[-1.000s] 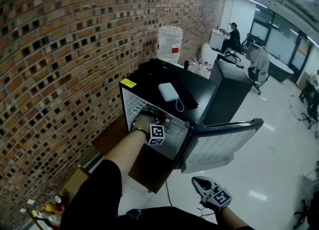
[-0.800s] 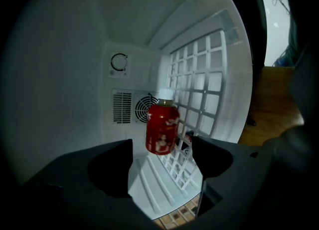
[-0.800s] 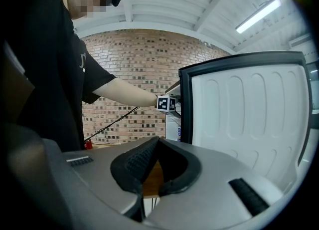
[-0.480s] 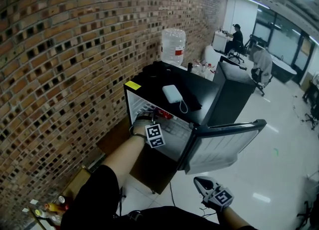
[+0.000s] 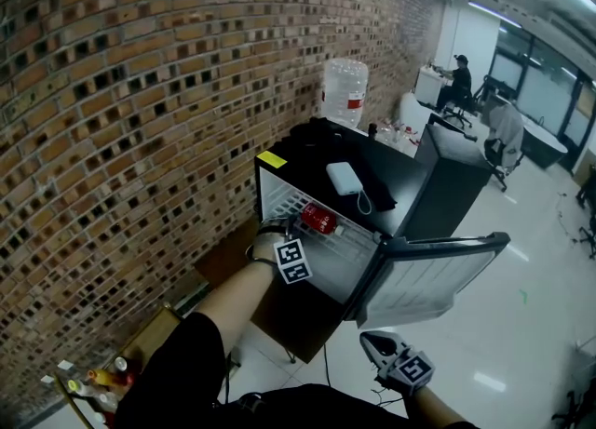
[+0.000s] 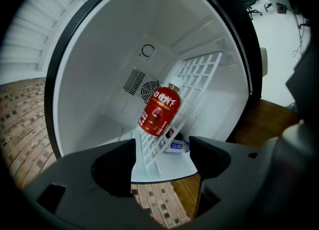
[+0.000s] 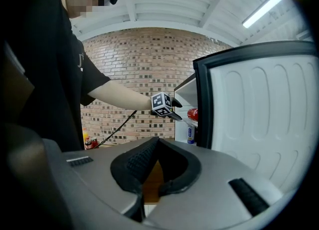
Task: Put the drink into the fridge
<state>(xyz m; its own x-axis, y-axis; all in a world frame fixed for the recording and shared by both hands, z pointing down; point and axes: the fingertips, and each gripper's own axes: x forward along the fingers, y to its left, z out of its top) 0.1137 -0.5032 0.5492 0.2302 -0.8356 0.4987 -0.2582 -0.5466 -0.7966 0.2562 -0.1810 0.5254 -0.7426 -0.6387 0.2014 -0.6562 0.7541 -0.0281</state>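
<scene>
The drink, a red bottle (image 5: 318, 218) (image 6: 159, 110), lies on its side on the white wire shelf (image 6: 199, 77) inside the small black fridge (image 5: 270, 159). My left gripper (image 5: 279, 234) (image 6: 162, 156) (image 7: 178, 110) hovers just in front of the fridge opening, a short way back from the bottle. It is open. Its jaws have just been closing a little with nothing between them. Low at the right, in front of the open door (image 5: 438, 274), my right gripper (image 5: 367, 338) (image 7: 155, 146) is shut and empty.
A small blue-and-white bottle (image 6: 177, 146) lies on the fridge floor under the shelf. A white power bank (image 5: 343, 178) with a cable and a water jug (image 5: 345, 92) sit on top. The brick wall (image 5: 112, 120) runs along the left, with several bottles (image 5: 102, 381) low on the left.
My left gripper has drawn back out of the fridge and rolled. The red bottle, hidden behind the hand before, now lies in plain sight on the shelf. The right gripper has barely shifted.
</scene>
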